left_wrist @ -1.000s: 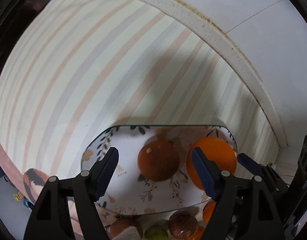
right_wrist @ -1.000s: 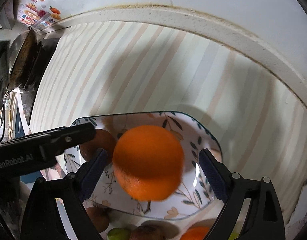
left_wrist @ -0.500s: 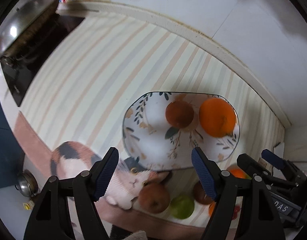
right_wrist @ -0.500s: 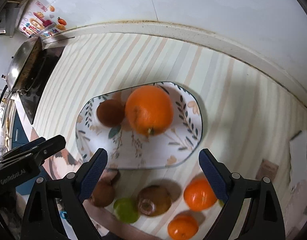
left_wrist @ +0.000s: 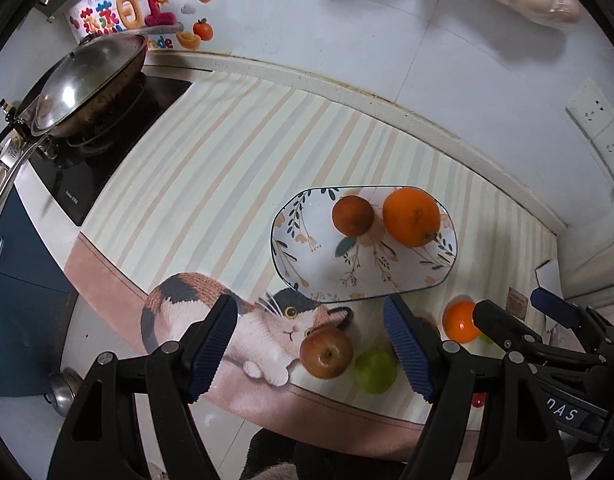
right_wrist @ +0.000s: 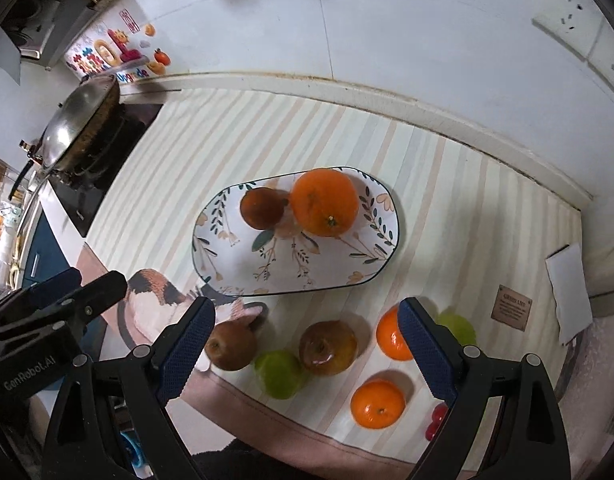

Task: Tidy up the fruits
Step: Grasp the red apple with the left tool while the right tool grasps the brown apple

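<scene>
**Both grippers empty above the counter, two fruits on the plate**

Your left gripper (left_wrist: 311, 350) hangs high over the striped mat (left_wrist: 211, 184), its blue pads spread apart with nothing between them; through the gap you look down on the cat picture (left_wrist: 227, 320) printed on the mat. Your right gripper (right_wrist: 307, 352) is also spread wide and holds nothing.

The floral plate (right_wrist: 235, 276) sits in the middle of the mat. On it lie a large orange (right_wrist: 325, 202) and, just beside it on the stove side, a dark reddish-brown fruit (right_wrist: 263, 208); the two look close enough to touch, though you cannot be sure.

The rest of the fruit lies on the mat near its front edge, off the plate. In the right wrist view you see a brown apple (right_wrist: 231, 346) by the cat's head, a green fruit (right_wrist: 281, 374), a reddish apple (right_wrist: 327, 346) touching it, a small orange (right_wrist: 393, 340) partly behind your right finger, another small orange (right_wrist: 378, 403) nearer the edge, a second green fruit (right_wrist: 461, 328) and small red fruits (right_wrist: 435, 420) at the edge.

A lidded wok (left_wrist: 87, 84) stands on the stove to the left.
</scene>
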A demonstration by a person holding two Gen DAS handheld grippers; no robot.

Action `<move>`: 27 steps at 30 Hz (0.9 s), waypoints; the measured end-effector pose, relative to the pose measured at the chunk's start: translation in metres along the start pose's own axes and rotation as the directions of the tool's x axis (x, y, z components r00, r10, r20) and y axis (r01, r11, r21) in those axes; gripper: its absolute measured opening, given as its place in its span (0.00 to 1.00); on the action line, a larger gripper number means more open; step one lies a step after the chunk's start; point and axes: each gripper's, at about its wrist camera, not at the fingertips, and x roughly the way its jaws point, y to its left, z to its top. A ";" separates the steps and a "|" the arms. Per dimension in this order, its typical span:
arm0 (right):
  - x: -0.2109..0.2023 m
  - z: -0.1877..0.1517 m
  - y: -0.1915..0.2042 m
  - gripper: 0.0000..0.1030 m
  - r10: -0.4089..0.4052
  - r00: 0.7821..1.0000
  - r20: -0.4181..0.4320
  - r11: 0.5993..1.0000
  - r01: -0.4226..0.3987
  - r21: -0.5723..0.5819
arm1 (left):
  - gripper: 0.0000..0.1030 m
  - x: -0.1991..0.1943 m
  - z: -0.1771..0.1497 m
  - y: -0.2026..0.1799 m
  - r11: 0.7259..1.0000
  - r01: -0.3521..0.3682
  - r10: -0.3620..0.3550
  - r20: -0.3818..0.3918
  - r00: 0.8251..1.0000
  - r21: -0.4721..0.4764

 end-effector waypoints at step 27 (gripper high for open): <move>0.132 -0.053 -0.065 0.89 0.134 0.959 -0.252 0.957 -0.059 0.282 | 0.72 0.147 -0.045 -0.005 1.000 0.007 -0.011 -0.364 0.931 -0.013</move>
